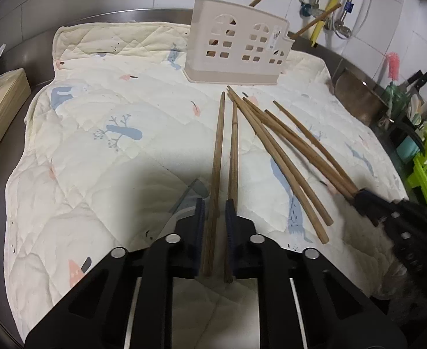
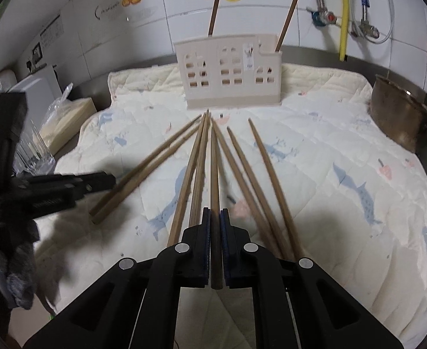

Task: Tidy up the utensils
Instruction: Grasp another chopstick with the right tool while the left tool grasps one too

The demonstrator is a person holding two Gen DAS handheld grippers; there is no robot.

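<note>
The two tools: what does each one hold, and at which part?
The right tool grips one chopstick near its thick end. The left tool closes around a chopstick pair, also near the thick ends.

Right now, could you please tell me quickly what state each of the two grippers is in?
Left gripper: closed on two chopsticks lying on the quilted mat.
Right gripper: shut on a single chopstick.

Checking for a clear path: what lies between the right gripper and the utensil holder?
In the right wrist view, only loose chopsticks on the quilted mat lie between the right gripper and the holder; nothing else.
</note>
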